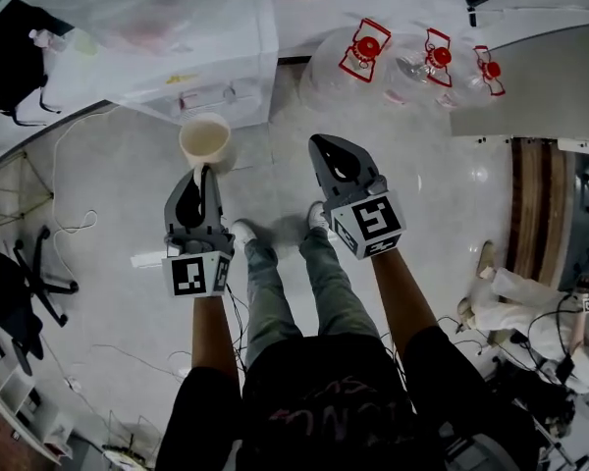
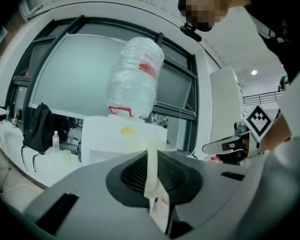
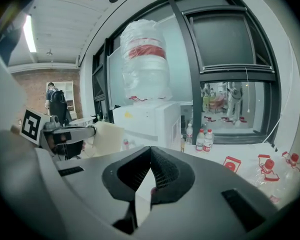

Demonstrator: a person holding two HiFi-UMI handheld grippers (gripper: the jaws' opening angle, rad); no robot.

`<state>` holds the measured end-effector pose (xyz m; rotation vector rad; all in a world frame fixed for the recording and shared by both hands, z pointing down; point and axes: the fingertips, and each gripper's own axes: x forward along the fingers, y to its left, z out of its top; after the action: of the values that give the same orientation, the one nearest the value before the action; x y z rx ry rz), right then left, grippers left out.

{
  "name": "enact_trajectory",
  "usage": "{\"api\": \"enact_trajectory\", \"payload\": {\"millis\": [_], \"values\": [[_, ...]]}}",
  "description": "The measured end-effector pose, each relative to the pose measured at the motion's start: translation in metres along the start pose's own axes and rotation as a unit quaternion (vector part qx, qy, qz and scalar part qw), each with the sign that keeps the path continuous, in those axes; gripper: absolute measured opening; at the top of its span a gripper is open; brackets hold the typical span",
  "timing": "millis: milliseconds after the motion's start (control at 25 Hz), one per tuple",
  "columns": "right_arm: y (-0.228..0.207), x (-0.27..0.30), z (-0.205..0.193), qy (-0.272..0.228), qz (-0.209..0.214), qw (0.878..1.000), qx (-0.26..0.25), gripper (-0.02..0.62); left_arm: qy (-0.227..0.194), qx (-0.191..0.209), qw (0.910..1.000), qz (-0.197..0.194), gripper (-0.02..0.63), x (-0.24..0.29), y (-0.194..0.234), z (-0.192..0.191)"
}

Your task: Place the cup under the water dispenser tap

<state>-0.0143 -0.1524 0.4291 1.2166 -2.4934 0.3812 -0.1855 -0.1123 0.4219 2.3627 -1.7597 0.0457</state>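
Note:
A cream paper cup (image 1: 206, 140) hangs in front of the white water dispenser (image 1: 211, 62). My left gripper (image 1: 201, 173) is shut on the cup's near rim. In the left gripper view the cup wall (image 2: 152, 169) stands pinched between the dark pads, with the dispenser (image 2: 115, 139) and its plastic-wrapped bottle (image 2: 135, 76) straight ahead. My right gripper (image 1: 317, 141) is level with the left one and to the right of the cup, shut and empty. The right gripper view has the cup (image 3: 107, 136) at left and the dispenser (image 3: 150, 118) behind it. The tap is not clearly visible.
Several big water bottles with red handles (image 1: 368, 52) lie on the floor at the right of the dispenser. Small bottles (image 3: 204, 139) stand by the window. A black chair (image 1: 20, 283) and cables are at left, and my legs and shoes (image 1: 275, 263) are below the grippers.

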Motion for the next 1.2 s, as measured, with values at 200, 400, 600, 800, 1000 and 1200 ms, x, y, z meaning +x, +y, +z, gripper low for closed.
{"api": "enact_trajectory", "payload": {"millis": [200, 400, 600, 800, 1000, 1200], "values": [[-0.017, 0.032, -0.034, -0.013, 0.017, 1.000, -0.004, 0.013, 0.003, 0.001, 0.9999, 0.011, 0.043, 0.018, 0.004, -0.045], [-0.029, 0.062, -0.076, -0.010, 0.028, 1.000, -0.006, 0.014, -0.004, 0.000, 0.9997, 0.023, 0.043, 0.040, 0.017, -0.091], [-0.039, 0.086, -0.120, -0.007, 0.030, 1.000, 0.000, 0.014, -0.012, 0.009, 0.9996, 0.024, 0.043, 0.059, 0.030, -0.137], [-0.051, 0.106, -0.164, 0.003, 0.026, 1.000, -0.001, 0.013, -0.033, 0.019, 0.9990, 0.021, 0.043, 0.076, 0.040, -0.176], [-0.059, 0.127, -0.198, -0.008, 0.026, 1.000, -0.004, 0.013, -0.053, 0.029, 0.9981, 0.017, 0.043, 0.097, 0.046, -0.205], [-0.066, 0.145, -0.226, -0.009, 0.029, 0.999, -0.015, 0.014, -0.069, 0.034, 0.9969, 0.016, 0.043, 0.114, 0.053, -0.231]]}}
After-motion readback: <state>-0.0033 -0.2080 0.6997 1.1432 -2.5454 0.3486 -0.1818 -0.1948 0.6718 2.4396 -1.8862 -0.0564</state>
